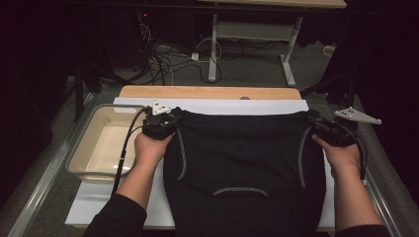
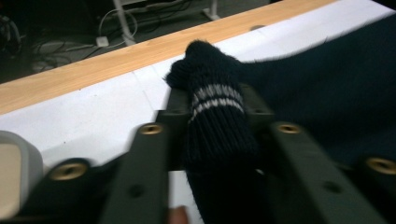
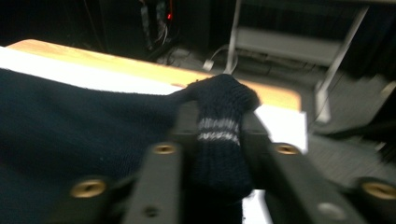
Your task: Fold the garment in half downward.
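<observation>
A lab / test-rig room is suggested: dark walls, grey carpeted floor w/ loose cables (image 1: 163, 61) and a power strip (image 1: 195, 56) left lying about. A height-adj. desk frame (image 1: 257, 44) is seen at the back. The worktable (image 1: 207, 92) is covered w/ white sheet, a plastic tub (image 1: 84, 148) set beside it.

The left claw (image 2: 215, 122) pinches a bunched striped cuff of the dark sweater (image 2: 327, 88); white table sheet (image 2: 93, 116) beneath.

Dark room; grey carpet floor (image 1: 257, 69). Upper centre: white-legged desk (image 1: 247, 29), tangled cables (image 1: 163, 59) at upper left. Centre: wooden table (image 1: 207, 92) under white sheet (image 1: 222, 106).
</observation>
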The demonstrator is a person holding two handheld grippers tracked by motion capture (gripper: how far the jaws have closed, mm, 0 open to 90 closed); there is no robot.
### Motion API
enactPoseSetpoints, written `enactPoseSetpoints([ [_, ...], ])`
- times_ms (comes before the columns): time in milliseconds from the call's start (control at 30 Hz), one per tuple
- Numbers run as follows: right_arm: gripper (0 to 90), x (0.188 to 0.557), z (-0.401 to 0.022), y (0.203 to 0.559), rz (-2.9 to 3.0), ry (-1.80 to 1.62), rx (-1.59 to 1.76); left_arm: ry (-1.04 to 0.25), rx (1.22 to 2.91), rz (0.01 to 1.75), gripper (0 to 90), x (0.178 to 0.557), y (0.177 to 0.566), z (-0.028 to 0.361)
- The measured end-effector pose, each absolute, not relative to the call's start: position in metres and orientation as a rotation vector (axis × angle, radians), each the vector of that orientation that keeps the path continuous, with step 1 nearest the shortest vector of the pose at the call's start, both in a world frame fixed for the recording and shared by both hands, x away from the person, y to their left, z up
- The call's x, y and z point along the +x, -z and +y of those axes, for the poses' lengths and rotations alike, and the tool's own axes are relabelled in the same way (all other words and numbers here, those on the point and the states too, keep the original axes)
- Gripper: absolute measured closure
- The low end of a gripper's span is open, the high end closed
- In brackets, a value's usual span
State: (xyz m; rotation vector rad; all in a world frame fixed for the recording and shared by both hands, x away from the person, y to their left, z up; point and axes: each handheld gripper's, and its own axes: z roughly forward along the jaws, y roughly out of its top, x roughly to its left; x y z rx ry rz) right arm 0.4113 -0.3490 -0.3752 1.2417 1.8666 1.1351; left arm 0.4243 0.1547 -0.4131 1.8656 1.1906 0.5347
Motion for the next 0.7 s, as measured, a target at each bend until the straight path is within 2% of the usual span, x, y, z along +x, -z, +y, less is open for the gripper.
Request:
enactPoseSetpoints([
  [33, 57.0, 0.416, -0.349, 0.382, 1.886, -1.121, 1.275, -0.492, 1.872, 1.188, 57.2, 0.425, 0.415, 0.154],
  [133, 52.8, 0.413, -0.353, 0.4, 1.925, -1.098, 1.309, -0.497, 1.903, 1.122, 50.4, 0.414, 0.422, 0.147],
  [267, 51.8, 0.389, -0.358, 0.417, 1.968, -1.083, 1.313, -0.444, 1.914, 1.046, 46.8, 0.392, 0.433, 0.144],
  [467, 51.2, 0.332, -0.357, 0.448, 2.034, -1.071, 1.307, -0.352, 1.945, 0.974, 40.0, 0.348, 0.459, 0.143],
  [700, 49.0, 0.285, -0.337, 0.466, 2.086, -1.063, 1.296, -0.332, 2.024, 0.953, 33.8, 0.309, 0.489, 0.143],
])
